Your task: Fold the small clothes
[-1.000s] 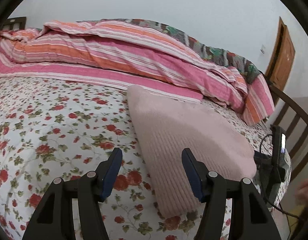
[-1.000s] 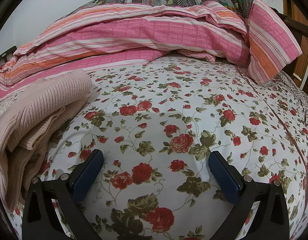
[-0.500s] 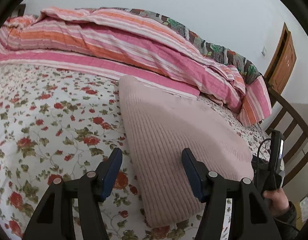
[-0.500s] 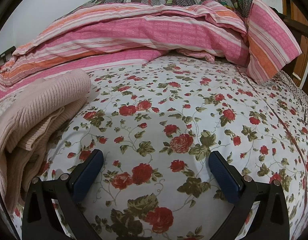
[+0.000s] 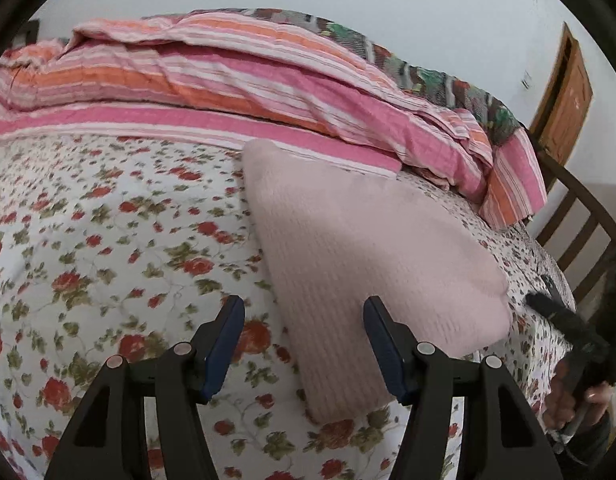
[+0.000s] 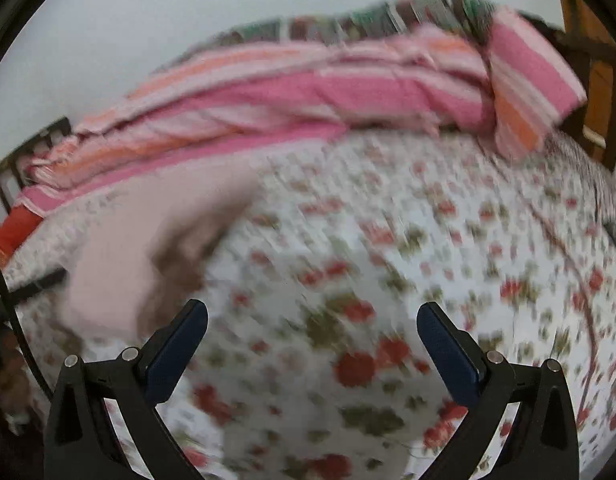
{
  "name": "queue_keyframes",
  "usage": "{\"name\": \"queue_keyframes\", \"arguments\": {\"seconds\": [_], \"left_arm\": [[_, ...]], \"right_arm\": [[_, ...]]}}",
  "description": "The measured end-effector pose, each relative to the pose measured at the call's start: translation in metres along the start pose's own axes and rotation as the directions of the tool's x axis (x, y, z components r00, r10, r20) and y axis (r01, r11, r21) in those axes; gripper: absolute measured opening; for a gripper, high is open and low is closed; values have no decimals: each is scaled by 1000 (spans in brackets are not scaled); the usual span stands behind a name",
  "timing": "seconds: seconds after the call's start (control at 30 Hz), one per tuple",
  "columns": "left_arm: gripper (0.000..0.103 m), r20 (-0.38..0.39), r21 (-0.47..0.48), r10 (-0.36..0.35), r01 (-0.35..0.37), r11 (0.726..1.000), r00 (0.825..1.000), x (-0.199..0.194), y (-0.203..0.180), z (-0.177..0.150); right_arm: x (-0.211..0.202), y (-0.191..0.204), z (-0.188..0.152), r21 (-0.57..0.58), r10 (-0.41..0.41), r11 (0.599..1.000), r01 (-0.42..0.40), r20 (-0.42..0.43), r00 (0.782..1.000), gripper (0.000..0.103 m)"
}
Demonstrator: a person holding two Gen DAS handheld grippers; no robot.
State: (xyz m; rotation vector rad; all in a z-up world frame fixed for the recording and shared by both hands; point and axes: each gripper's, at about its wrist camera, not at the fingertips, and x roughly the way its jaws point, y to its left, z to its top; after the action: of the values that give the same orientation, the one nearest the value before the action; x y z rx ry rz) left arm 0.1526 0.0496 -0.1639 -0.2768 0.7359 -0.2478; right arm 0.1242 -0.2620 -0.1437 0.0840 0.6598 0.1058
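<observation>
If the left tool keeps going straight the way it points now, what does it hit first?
Most likely the folded pink sweater: its near edge lies just ahead of the open left tool, over the floral bedsheet. Depth is unclear.

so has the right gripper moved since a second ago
Yes. The right gripper has pulled back and up: the striped quilt sits lower in its view, more wall shows above, and the pink sweater has slid inward.

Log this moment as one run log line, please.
stage: pink knit garment lies folded on floral bedsheet | left gripper: open, empty | right gripper: open, empty | view: right wrist blurred
</observation>
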Motion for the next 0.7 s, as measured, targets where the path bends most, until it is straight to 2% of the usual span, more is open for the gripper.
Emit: {"name": "queue_keyframes", "arguments": {"seconds": [0.07, 0.17, 0.27, 0.33, 0.4, 0.43, 0.53, 0.57, 0.6, 0.7], "left_arm": [[60, -3, -16, 18, -18, 1000, 1000, -4, 7, 1], [58, -31, 1, 55, -55, 998, 998, -9, 16, -1], [58, -44, 6, 27, -27, 1000, 999, -17, 22, -11], [57, -49, 19, -8, 9, 1000, 999, -23, 24, -22], [52, -53, 47, -32, 35, 998, 998, -26, 19, -29], [49, -57, 64, -55, 58, 996, 997, -27, 15, -32], [49, -55, 79, -72, 76, 994, 996, -24, 4, -31], [49, -50, 67, -73, 76, 995, 996, -22, 2, -28], [49, -48, 51, -76, 78, 996, 996, -19, 2, -25], [47, -43, 16, -79, 79, 997, 996, -18, 2, -18]], "right_arm": [[-2, 16, 14, -10, 51, 999, -51, 21, 998, 102], [7, 44, 25, -58, 145, 988, -144, 7, 989, 88], [26, 70, 20, -119, 134, 983, -137, -33, 990, 72], [36, 80, 15, -133, 114, 984, -121, -59, 992, 68], [41, 83, 8, -119, 133, 983, -142, -85, 987, 59], [42, 83, 5, -105, 149, 982, -158, -94, 984, 58], [47, 83, 1, -89, 171, 979, -181, -115, 979, 47], [51, 81, 1, -77, 176, 979, -187, -125, 976, 36], [55, 78, 1, -66, 189, 978, -199, -133, 973, 14], [55, 62, 2, -37, 217, 974, -223, -126, 968, 10]]}}
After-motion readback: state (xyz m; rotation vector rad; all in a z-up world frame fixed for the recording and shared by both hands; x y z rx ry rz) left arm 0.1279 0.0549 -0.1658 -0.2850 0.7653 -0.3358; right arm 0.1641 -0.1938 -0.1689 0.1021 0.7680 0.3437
